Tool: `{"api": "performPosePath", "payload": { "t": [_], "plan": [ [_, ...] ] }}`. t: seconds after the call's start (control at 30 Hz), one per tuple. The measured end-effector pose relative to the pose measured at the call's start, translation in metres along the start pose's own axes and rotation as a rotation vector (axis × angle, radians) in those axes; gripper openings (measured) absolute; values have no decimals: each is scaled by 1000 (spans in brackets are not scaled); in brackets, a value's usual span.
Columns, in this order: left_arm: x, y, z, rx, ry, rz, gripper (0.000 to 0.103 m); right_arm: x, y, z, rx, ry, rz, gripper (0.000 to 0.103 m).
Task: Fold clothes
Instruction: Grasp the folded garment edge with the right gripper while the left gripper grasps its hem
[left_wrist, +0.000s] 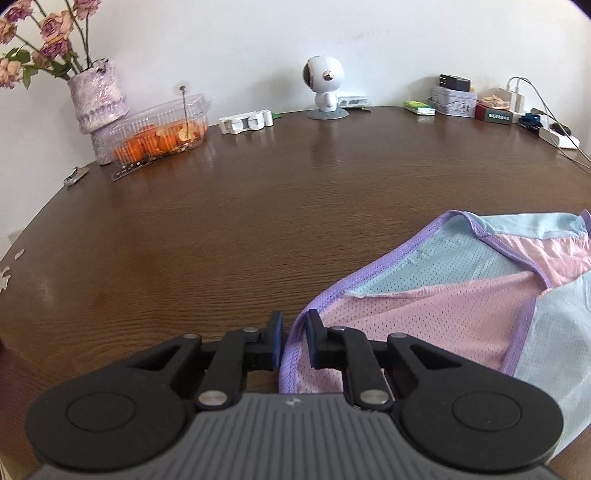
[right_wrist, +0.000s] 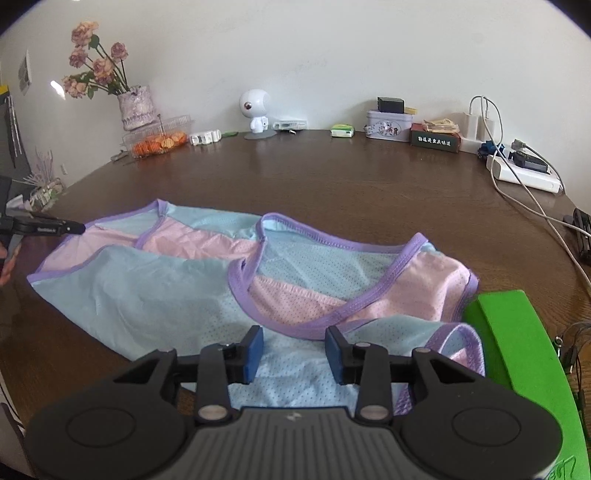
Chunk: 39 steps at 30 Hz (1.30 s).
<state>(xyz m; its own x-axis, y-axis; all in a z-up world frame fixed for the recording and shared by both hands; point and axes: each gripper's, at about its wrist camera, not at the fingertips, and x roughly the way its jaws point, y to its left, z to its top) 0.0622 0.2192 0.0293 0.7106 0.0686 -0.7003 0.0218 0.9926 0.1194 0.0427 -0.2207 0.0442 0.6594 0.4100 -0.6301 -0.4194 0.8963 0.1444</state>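
My left claw (left_wrist: 294, 341) pinches the purple hem of the vest (left_wrist: 443, 291), which lies rumpled to its right on the table (left_wrist: 221, 229). My right claw (right_wrist: 294, 354) hovers apart over the vest's near edge. Folding looks barely begun: soft, perforated pink-and-blue mesh, curved binding, still sprawled.
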Motion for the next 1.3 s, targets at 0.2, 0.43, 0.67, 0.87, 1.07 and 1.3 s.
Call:
{"api": "performPosePath", "payload": {
  "t": [0.2,0.43,0.67,0.87,1.07,1.3],
  "plan": [
    [2,-35,37,13,-79,-141,42,34,17,63,-123,-63,11,35],
    [46,-87,78,81,-41,-337,44,111,28,92,-139,42,16,29],
    [75,-90,74,169,35,-347,43,118,22,76,-134,70,25,26],
    [75,-88,74,167,28,-389,6,121,20,77,-153,75,43,5],
    [51,-96,71,221,-38,-353,4,102,26,76,-199,-4,66,3],
    [-24,-102,41,256,-141,-256,4,38,36,55,-279,-129,146,3]
  ]
}}
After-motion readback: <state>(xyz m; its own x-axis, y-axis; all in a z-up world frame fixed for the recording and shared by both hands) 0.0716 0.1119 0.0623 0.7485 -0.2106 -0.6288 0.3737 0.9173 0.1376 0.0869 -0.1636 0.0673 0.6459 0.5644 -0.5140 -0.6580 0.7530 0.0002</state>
